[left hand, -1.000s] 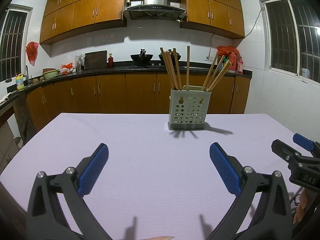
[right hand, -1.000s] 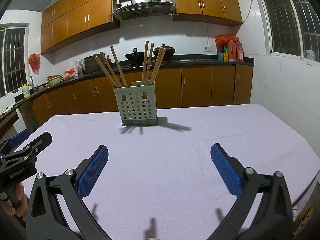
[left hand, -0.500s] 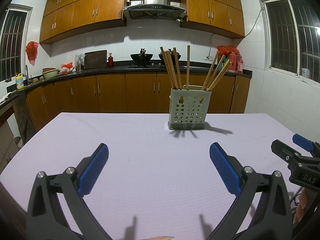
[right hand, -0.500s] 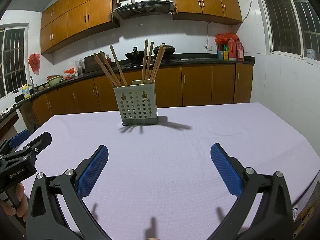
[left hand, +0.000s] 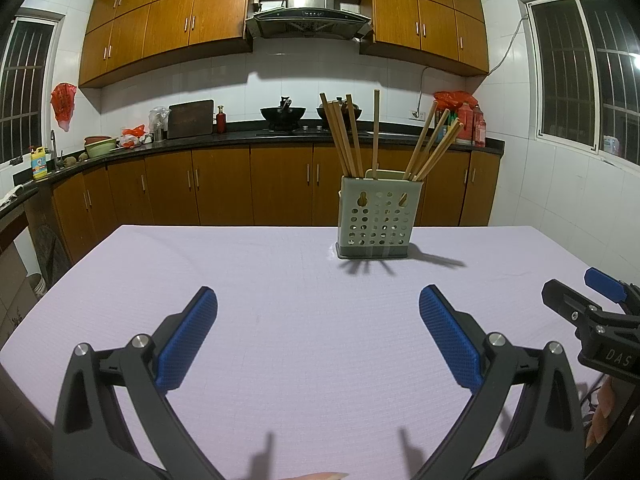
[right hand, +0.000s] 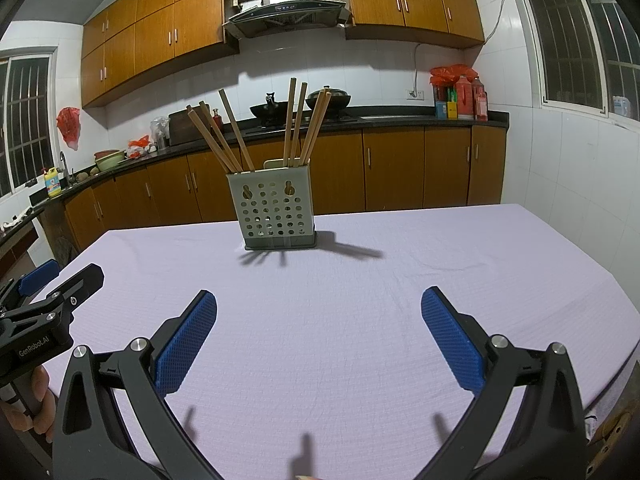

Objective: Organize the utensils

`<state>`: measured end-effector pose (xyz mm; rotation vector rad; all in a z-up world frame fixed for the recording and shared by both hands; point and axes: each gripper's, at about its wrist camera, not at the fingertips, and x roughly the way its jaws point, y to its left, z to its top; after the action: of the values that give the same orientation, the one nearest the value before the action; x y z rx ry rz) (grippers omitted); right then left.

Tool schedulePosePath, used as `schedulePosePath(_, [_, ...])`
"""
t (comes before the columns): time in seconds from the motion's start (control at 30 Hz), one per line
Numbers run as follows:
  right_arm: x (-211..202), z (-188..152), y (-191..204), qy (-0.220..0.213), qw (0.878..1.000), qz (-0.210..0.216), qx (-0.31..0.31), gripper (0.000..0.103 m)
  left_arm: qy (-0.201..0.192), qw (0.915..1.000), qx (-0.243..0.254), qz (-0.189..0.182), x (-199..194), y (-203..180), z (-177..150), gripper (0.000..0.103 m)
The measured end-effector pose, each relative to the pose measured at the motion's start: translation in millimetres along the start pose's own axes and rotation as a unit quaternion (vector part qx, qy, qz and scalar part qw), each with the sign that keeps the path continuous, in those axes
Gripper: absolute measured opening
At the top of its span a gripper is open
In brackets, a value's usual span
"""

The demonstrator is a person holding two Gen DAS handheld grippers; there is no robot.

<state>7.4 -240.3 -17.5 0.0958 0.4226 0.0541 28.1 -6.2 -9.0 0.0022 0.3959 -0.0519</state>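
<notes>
1. Nothing has visibly changed from a second ago: the utensil holder [left hand: 379, 219], the chopsticks [left hand: 375, 132] and both grippers sit where they did.
2. The left gripper [left hand: 318, 334] hovers low over the lavender-covered table [left hand: 280, 280], level and aimed toward the kitchen counter, jaws spread wide with nothing between the blue pads [left hand: 187, 342].
3. The right gripper [right hand: 319, 334] hovers beside it in the same pose, its jaws equally wide and empty; each tool's tip shows at the edge of the other's view.
4. The grey perforated utensil holder stands upright near the far side of the table, well apart from both grippers, with wooden chopsticks fanned out of its top in separate clusters.
</notes>
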Motion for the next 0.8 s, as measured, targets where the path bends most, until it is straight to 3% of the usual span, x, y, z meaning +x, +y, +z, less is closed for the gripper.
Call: schedulePosePath(0.8, [0.8,-0.8,-0.3,0.001,1.000,0.000,0.002,0.101,0.001,1.0000,0.000,-0.001,-0.5,1.1,1.0,0.099])
